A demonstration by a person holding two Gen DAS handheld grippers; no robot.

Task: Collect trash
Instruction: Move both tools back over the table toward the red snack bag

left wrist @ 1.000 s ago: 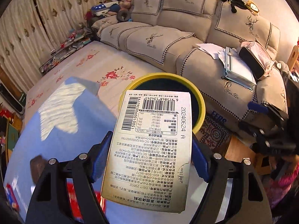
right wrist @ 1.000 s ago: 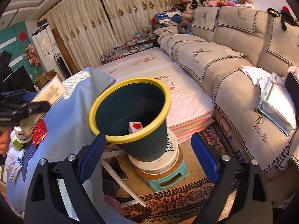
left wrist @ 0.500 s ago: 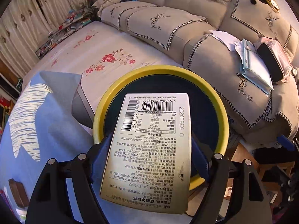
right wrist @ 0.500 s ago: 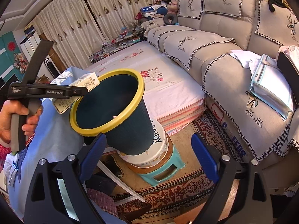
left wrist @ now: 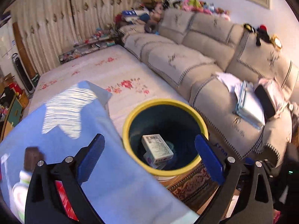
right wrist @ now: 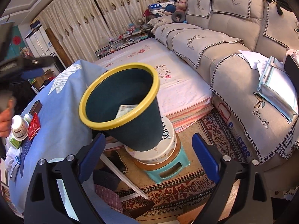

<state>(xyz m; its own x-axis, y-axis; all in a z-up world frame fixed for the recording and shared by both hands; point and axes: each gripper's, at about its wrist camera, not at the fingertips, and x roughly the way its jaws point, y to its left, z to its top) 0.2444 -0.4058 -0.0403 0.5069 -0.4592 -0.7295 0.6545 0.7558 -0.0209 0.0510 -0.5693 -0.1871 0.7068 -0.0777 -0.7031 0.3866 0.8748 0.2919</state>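
A: Where is the carton, and what is the state of each hand-held gripper?

B: The carton (left wrist: 157,149) lies inside the bin (left wrist: 129,123), label side up, tilted, resting on other packaging at the bottom. The left hand-held gripper (left wrist: 149,160) is above and in front of the bin; its jaws are opening, with nothing between them. The right hand-held gripper (right wrist: 148,155) is spread wide and empty, with the bin's lower wall and the white bucket (right wrist: 168,140) seen between its fingers, apart from them.

A: How will the remaining trash handle?

B: Judgement only. On the surface (right wrist: 61,112), covered in blue cloth, stand a white bottle (right wrist: 18,128) and a red packet (right wrist: 34,126), just beside each other. The bottle looks rigid and light; take it across the body, below the cap. The packet looks thin and soft and probably slippery; pinch it at an edge, since it lies flat. The cloth may bunch under a low approach.

A: And the bin?

B: Stiff plastic, probably light. It sits tilted on the bucket, which stands on a teal stool (right wrist: 168,169). This stack looks unsteady; avoid striking the yellow rim.

A: What cannot be determined?

B: The left wrist view is blurred at its lower left, so the items there are hard to identify. What lies under the carton is mostly hidden. In the right wrist view, a person's hand (right wrist: 5,119) is cut off at the frame edge. The base of the bin is hidden behind the bucket's rim.
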